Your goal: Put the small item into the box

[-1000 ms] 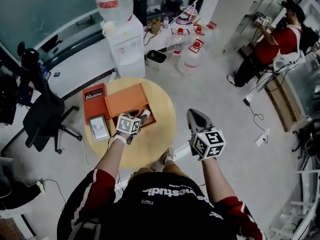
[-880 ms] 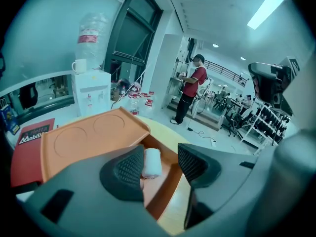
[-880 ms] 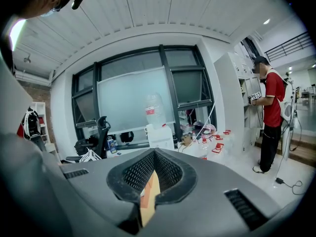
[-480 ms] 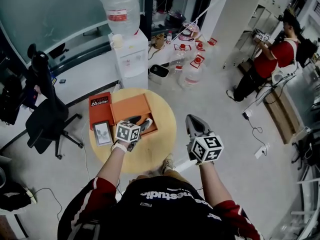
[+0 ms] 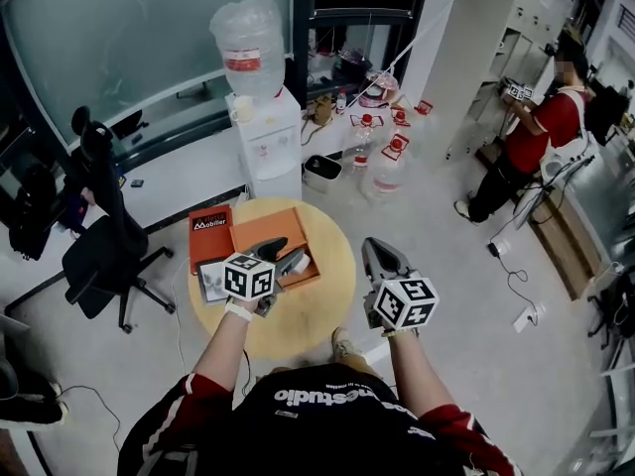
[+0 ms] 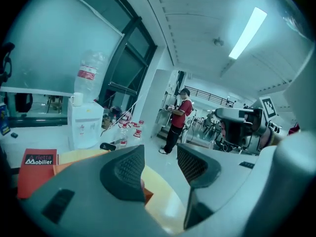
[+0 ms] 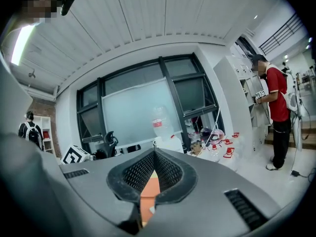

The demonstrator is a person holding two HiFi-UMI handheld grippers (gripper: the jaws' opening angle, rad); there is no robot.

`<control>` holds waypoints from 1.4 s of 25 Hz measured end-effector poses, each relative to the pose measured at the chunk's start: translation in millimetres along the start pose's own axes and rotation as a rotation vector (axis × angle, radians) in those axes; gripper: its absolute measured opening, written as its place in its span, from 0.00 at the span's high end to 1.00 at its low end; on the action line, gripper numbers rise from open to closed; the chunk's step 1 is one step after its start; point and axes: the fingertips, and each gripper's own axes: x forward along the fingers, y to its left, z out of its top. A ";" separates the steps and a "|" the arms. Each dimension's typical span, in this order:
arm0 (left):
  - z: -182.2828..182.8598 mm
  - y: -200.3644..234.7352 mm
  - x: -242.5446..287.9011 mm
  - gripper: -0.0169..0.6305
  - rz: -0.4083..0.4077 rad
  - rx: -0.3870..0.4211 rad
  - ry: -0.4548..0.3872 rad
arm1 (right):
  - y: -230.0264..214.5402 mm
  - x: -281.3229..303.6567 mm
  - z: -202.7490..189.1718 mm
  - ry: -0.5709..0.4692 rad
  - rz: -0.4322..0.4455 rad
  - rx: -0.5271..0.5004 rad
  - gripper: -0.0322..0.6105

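Observation:
An open orange box (image 5: 270, 238) lies on a round wooden table (image 5: 317, 296), with its red lid (image 5: 210, 234) beside it on the left. A small grey-framed item (image 5: 209, 282) lies in front of the lid, partly hidden by my left gripper's marker cube. My left gripper (image 5: 284, 257) hovers over the box's near right corner. Its jaws stand open with nothing between them (image 6: 160, 164). My right gripper (image 5: 375, 250) hangs off the table's right edge. It is shut and empty (image 7: 154, 156), and a strip of orange box (image 7: 148, 191) shows beneath its jaws.
A water dispenser (image 5: 268, 127) and several water jugs (image 5: 382, 142) stand behind the table. An office chair (image 5: 104, 256) is at the left. A person in a red shirt (image 5: 531, 132) stands at the far right, with cables on the floor nearby.
The head view has tilted up, showing more of the room. Both grippers hold nearly the same places over the table; the left stays open and the right stays shut.

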 end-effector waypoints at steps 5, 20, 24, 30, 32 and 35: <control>32.0 -2.8 -34.5 0.63 0.025 0.020 -0.086 | 11.1 7.4 8.5 -0.010 0.024 -0.001 0.91; 101.5 4.2 -134.8 0.70 0.150 0.047 -0.331 | 60.3 25.7 52.1 -0.055 0.116 -0.055 0.91; 108.1 5.8 -147.4 0.76 0.190 0.080 -0.353 | 65.2 27.1 54.5 -0.062 0.127 -0.060 0.91; 113.9 4.5 -155.5 0.83 0.229 0.110 -0.363 | 69.8 29.6 55.7 -0.060 0.135 -0.064 0.91; 116.2 2.5 -157.1 0.85 0.240 0.123 -0.360 | 70.5 29.3 57.0 -0.064 0.135 -0.067 0.91; 123.2 0.0 -161.4 0.88 0.260 0.142 -0.371 | 72.0 27.4 60.1 -0.067 0.132 -0.081 0.91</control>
